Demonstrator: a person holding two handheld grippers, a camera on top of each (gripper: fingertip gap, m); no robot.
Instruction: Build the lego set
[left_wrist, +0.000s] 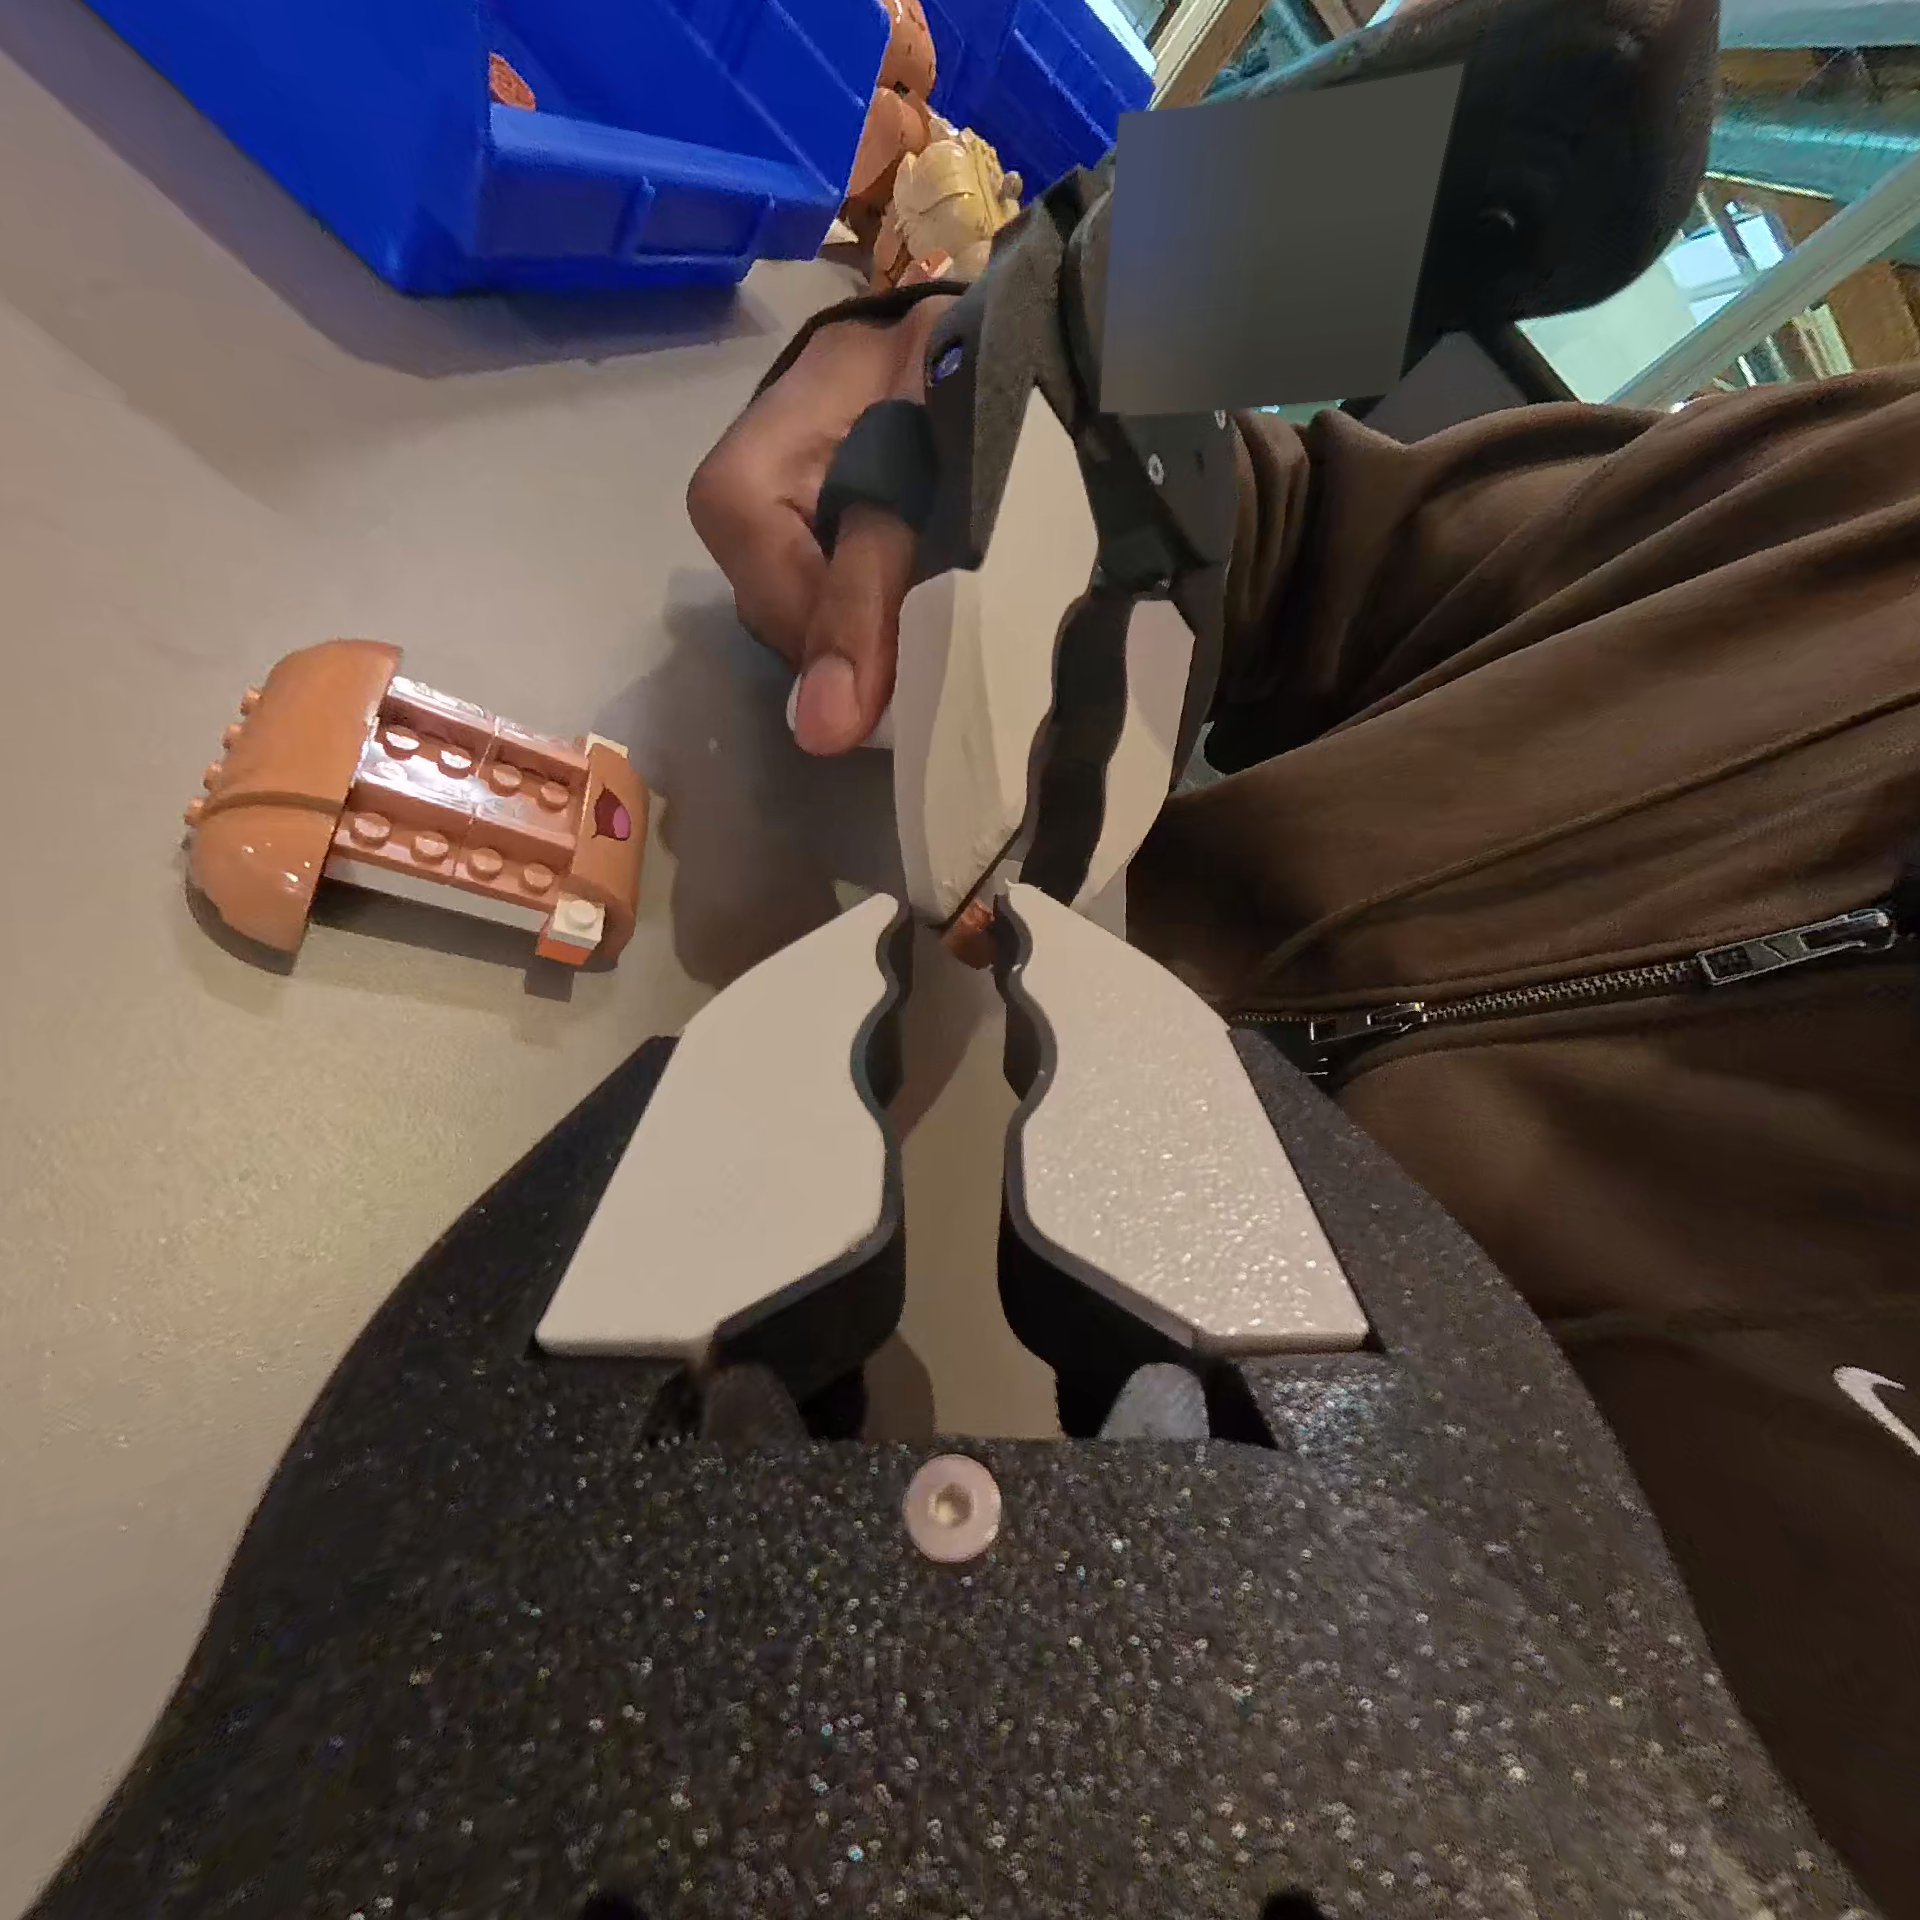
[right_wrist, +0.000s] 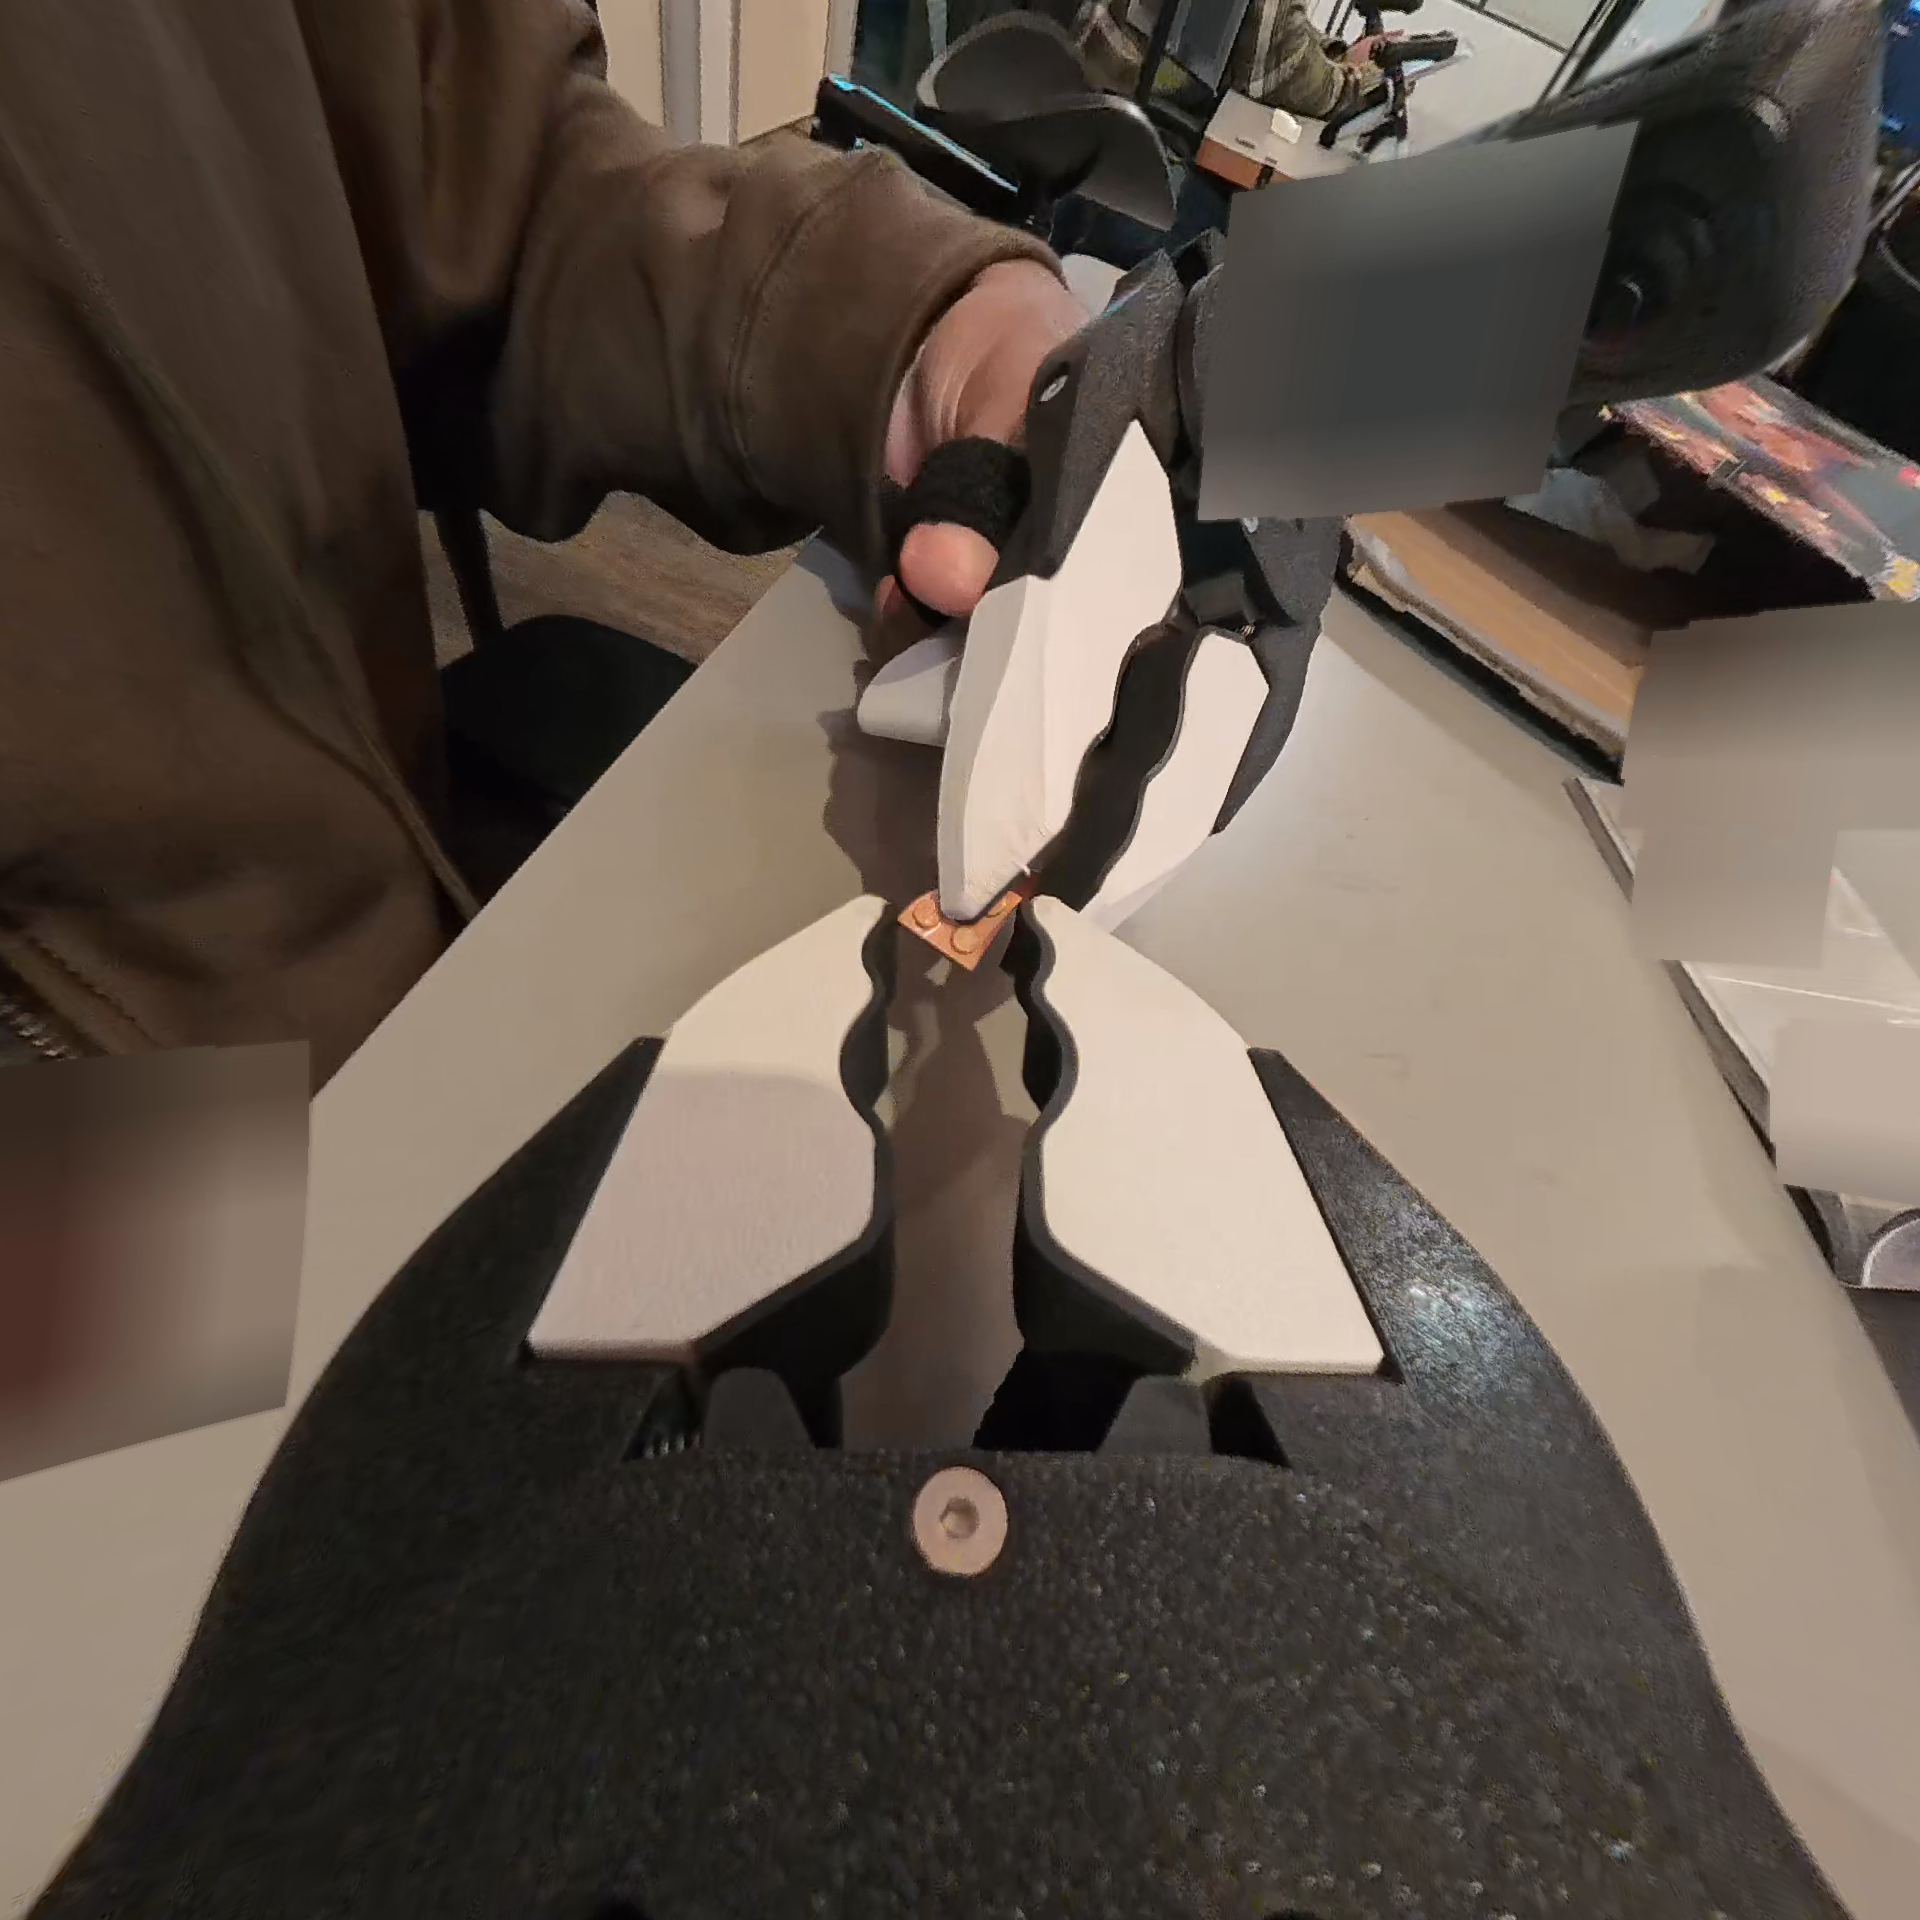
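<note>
A small orange Lego plate (right_wrist: 954, 932) is held above the grey table (right_wrist: 1403, 935), where the two grippers meet tip to tip. My right gripper (right_wrist: 961, 916) is closed on the plate's sides. My left gripper (left_wrist: 954, 906) comes from the opposite side and pinches the same plate (left_wrist: 971, 925), with one fingertip (right_wrist: 971, 883) flat on its studs. In the left wrist view only a sliver of the plate shows. A partly built brown Lego model (left_wrist: 416, 821) with a rounded shell and studded top lies on the table, left of the grippers.
Blue bins (left_wrist: 520, 135) stand at the table's far side with tan and brown Lego pieces (left_wrist: 935, 177) between them. A person in a brown hoodie (left_wrist: 1558, 831) holds both grippers. A printed box (right_wrist: 1766, 468) and papers lie at the right. Chairs stand beyond the table. The tips of both grippers are at nearly the same place.
</note>
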